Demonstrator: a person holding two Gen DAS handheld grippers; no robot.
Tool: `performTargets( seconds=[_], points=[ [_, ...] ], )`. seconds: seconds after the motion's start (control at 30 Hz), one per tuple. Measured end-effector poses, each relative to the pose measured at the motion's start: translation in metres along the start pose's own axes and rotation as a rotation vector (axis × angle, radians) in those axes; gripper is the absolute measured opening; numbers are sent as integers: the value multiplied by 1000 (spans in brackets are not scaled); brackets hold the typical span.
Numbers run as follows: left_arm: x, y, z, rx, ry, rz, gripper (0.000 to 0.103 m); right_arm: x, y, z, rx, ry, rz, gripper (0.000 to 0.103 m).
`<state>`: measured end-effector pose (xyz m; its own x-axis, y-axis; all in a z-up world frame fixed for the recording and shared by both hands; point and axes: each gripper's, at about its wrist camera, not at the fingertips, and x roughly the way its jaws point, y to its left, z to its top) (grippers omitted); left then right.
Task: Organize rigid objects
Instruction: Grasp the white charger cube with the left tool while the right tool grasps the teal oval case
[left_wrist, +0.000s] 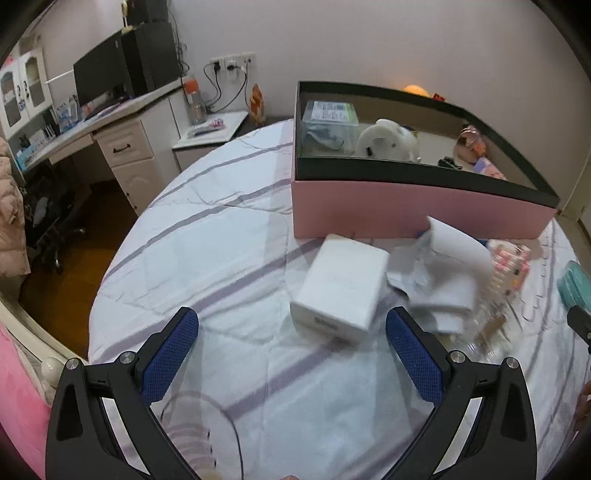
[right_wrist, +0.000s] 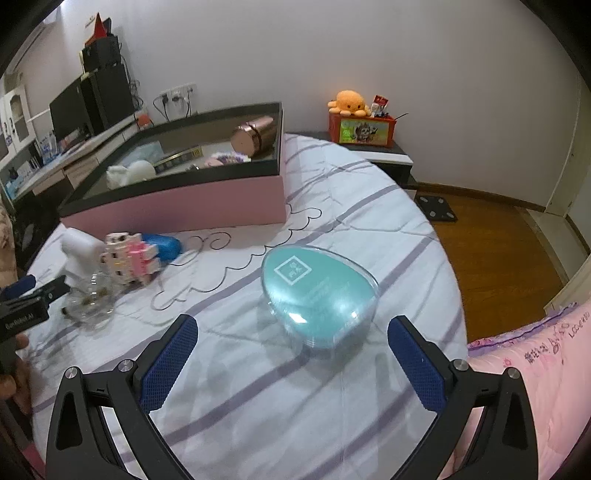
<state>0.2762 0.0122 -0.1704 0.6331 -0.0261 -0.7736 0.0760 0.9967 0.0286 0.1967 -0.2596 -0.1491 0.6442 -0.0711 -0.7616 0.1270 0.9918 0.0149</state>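
A pink box with a black rim stands on the bed and holds several items; it also shows in the right wrist view. A white rectangular box lies just ahead of my open, empty left gripper. A teal egg-shaped case lies just ahead of my open, empty right gripper. A pink-and-white block toy, a blue case and a clear glass jar lie near the pink box.
Crumpled white paper lies to the right of the white box. A desk with a monitor stands at the left, a nightstand with a red box at the right. Wooden floor surrounds the bed.
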Motion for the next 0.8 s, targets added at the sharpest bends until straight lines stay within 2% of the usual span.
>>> performTargets(
  seconds=[0.1, 0.2, 0.27, 0.3, 0.33, 0.37, 0.4, 0.53, 0.8],
  points=[
    [7, -4, 7, 21, 7, -2, 101, 14, -6, 4, 19, 21, -13, 103],
    [14, -5, 13, 19, 25, -41, 89, 23, -11, 7, 28, 35, 6, 103],
    [14, -4, 14, 9, 17, -59, 69, 25, -12, 9, 25, 38, 35, 101],
    [14, -4, 15, 7, 12, -63, 63, 25, -12, 9, 22, 36, 42, 92],
    [13, -5, 16, 10, 6, -70, 47, 25, -12, 10, 21, 34, 36, 87],
    [12, -7, 15, 15, 3, -76, 40, 24, -12, 10, 13, 31, 20, 73],
    [10, -8, 14, 14, -2, -76, 40, 23, -13, 10, 6, 29, 21, 67],
    [4, 0, 8, -29, -12, -117, 40, 21, -14, 8, -4, 24, 39, 66],
    [-16, 2, -6, -34, -37, -88, 40, 6, -3, 3, -12, 19, 96, 66]
  ],
)
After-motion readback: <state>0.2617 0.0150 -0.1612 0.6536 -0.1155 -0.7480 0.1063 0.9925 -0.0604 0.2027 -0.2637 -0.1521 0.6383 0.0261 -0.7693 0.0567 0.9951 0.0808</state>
